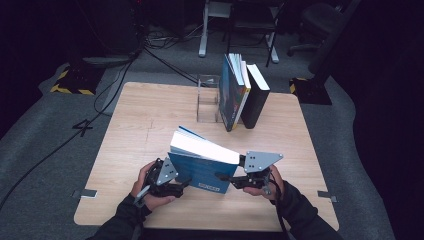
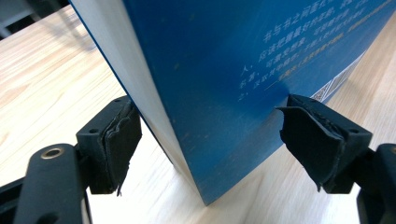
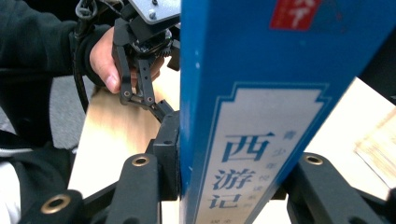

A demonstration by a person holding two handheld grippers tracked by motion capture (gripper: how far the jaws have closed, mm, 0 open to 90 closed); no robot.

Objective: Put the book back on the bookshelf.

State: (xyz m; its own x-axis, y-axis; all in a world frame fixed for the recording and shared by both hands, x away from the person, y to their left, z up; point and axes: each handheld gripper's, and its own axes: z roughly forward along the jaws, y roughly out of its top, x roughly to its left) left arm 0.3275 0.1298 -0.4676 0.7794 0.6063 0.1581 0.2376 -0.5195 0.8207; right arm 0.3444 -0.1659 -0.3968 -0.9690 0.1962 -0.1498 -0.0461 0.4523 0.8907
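Dark floor and cables ring a pale wooden desk (image 1: 135, 130), and near its front edge stands the blue book (image 1: 202, 170), propped on its lower edge and leaning, between two hand-held tools.

Its spine sits between the jaws of the right tool (image 1: 239, 180), and in the right gripper view the pads press flat on both covers: this tool is clamped on the book. The left tool (image 1: 175, 186) stands apart; in the left gripper view its jaws straddle the book's lower corner with daylight on either side, one pad beside the white page block, the other just off the back cover.

Judging from this, the book is being stood up and carried by its spine, probably toward the row at the back. To do it well, the right tool should keep its hold square on the spine, since glossy card can slide; the left should stay close to steady the fanning fore-edge without pinching pages.

The cover is smooth, slightly scuffed blue card with white print; the page block is matte and soft-edged. The pads are black rubber, frayed at the edges.

Farther back, a clear acrylic bookend (image 1: 207, 100) stands just beside leaning upright books (image 1: 242, 92), one teal, one black.
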